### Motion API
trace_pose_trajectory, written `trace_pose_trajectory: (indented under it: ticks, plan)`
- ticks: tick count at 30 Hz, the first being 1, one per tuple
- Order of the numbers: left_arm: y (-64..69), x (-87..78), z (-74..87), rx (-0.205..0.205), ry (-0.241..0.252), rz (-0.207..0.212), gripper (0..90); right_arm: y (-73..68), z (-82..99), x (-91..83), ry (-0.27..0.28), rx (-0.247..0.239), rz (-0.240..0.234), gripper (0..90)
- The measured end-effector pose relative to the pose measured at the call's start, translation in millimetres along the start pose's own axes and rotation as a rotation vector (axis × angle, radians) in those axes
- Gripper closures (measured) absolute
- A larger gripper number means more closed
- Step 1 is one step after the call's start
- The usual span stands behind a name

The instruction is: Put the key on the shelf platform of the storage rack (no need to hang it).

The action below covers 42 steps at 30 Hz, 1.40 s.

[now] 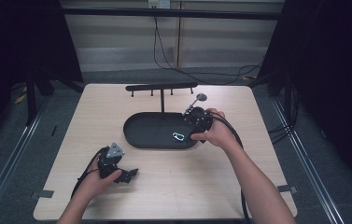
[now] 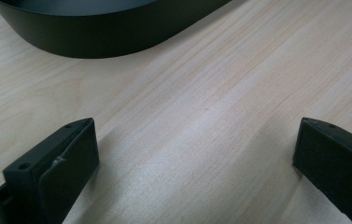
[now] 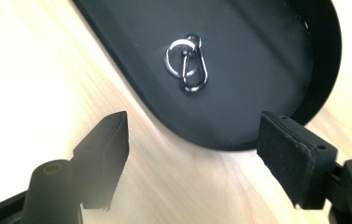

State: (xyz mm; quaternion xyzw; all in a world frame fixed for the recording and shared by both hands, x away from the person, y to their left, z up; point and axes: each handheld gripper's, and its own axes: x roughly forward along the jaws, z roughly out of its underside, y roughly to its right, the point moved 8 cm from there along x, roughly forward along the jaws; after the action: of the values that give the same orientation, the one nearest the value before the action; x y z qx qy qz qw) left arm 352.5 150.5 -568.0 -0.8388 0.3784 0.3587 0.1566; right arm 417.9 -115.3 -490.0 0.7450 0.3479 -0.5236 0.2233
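In the high view, the right gripper is hovering released just behind the carabiner lying in the black tray; the left gripper is resting released on the table. In the left gripper view, bare wood is showing between parted jaws. In the right gripper view, the carabiner is lying ahead of the spread jaws

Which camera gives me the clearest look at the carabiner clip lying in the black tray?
The right gripper view: the carabiner lies close and sharp on the tray floor, its silver ring looped through it, beyond the open right tool. The high view shows it as a small pale glint near the tray's right end. The left gripper view catches the tray's outer wall.
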Motion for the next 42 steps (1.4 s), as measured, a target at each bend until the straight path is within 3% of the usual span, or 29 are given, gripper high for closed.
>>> trace_pose_trajectory:
  ticks: [29, 34, 42]
  plan:
    - [-0.2, -0.2, 0.1, 0.001, -0.002, -0.002, 0.0, -6.2, 54.2, -15.5, 0.002, 0.039, -0.015, 25.1]
    - [0.1, -0.1, 0.0, 0.000, 0.000, 0.002, 0.0, -8.8, 64.9, -14.8, -0.020, 0.042, -0.021, 25.2]
    - [0.0, -0.1, 0.0, 0.000, -0.001, 0.002, 0.0, -6.9, 82.5, -17.2, -0.021, 0.047, -0.001, 25.9]
